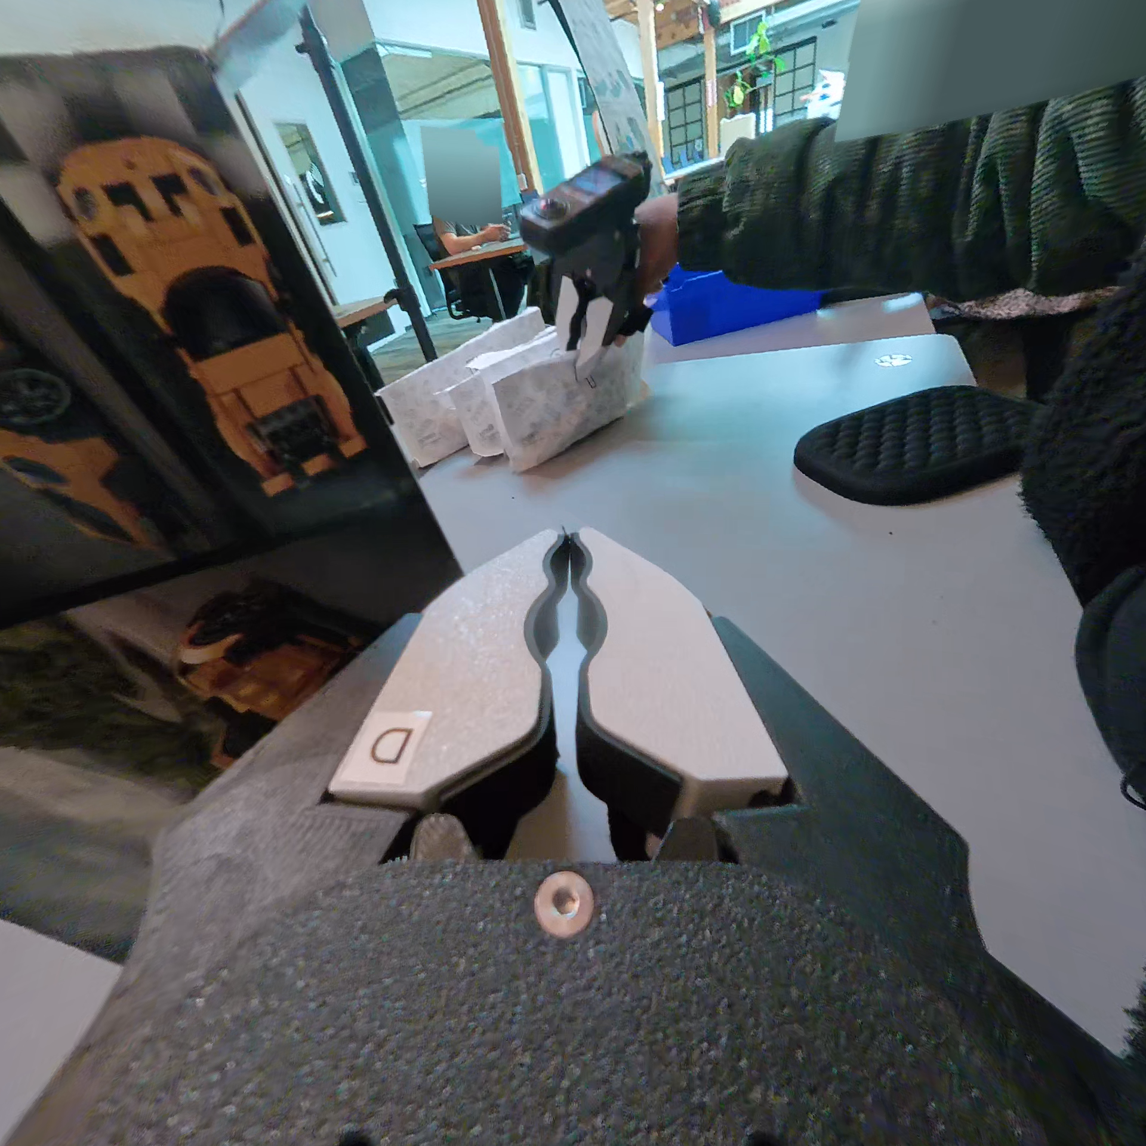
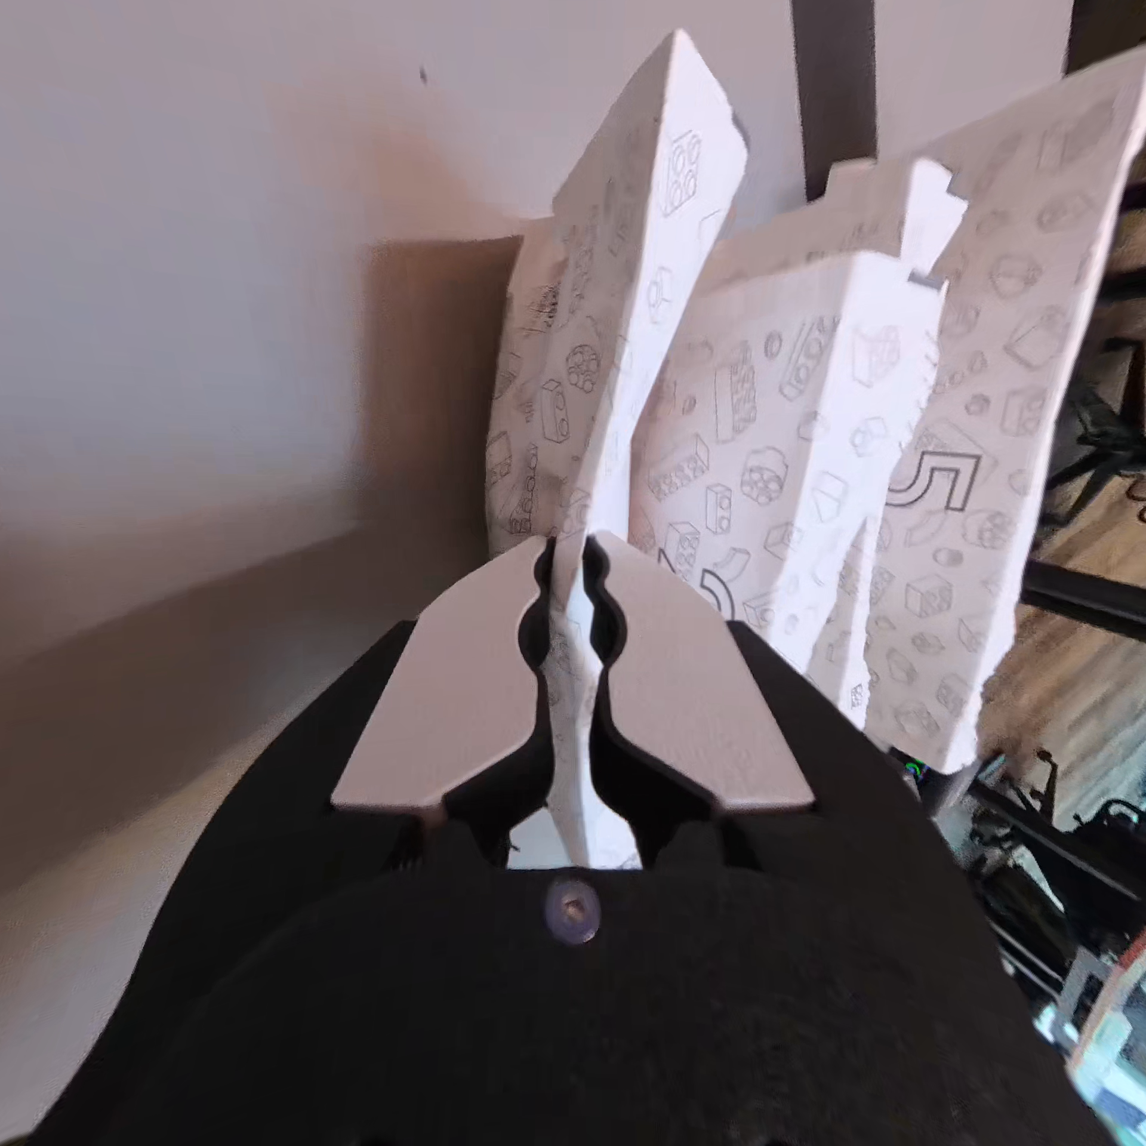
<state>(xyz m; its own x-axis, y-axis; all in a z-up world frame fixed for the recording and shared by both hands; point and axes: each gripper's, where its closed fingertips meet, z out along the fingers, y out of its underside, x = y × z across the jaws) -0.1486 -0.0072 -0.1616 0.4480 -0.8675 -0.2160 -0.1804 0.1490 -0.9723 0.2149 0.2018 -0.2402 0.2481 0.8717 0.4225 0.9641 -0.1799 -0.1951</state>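
Pinching the edge of a white paper bag printed with grey brick outlines point(image 2: 573, 713) at frame centre, the right gripper point(image 2: 567, 546) grips it; the left gripper point(image 1: 567, 536), fingertips together and empty, hovers over the grey table point(image 1: 775, 589) beside a black printed box point(image 1: 186, 322) at left.

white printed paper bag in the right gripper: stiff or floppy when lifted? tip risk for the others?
Likely floppy: the right gripper is shut on the white paper bag's thin top edge, which creases between the fingers. Probably light for its size, though contents are hidden. The neighbouring bags lean together in a row on the grey table, so pulling one may tip the rest.
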